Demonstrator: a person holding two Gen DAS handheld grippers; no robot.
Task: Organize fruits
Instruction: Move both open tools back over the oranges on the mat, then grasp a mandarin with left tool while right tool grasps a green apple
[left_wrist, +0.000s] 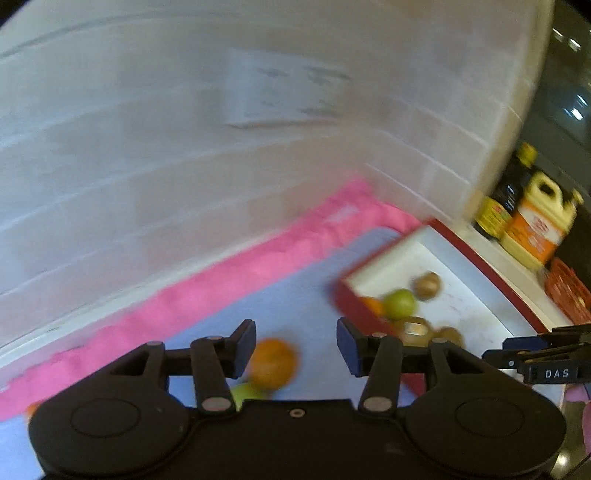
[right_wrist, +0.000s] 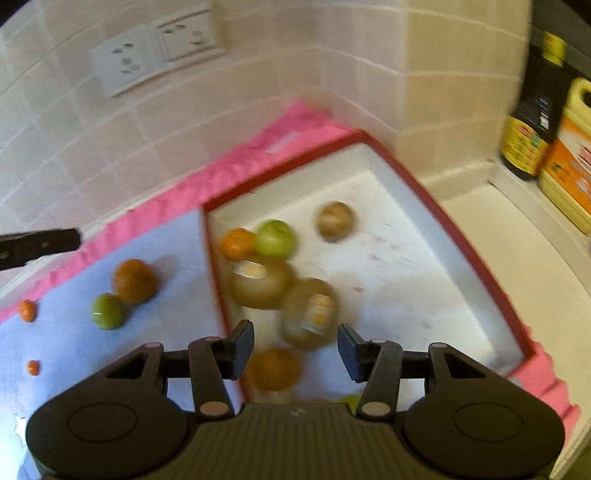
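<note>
A red-rimmed white tray holds several fruits: a small orange, a green apple, a brown kiwi-like fruit, two stickered brown pears and an orange. My right gripper is open above the tray's near end, empty. On the blue mat lie an orange, a green fruit and two tiny oranges. My left gripper is open and empty over the mat, just above an orange and a green fruit. The tray is to its right.
A pink cloth lies under the mat and tray against the tiled wall. Wall sockets are above. A dark bottle and a yellow oil jug stand at the right. A red basket sits beyond the tray.
</note>
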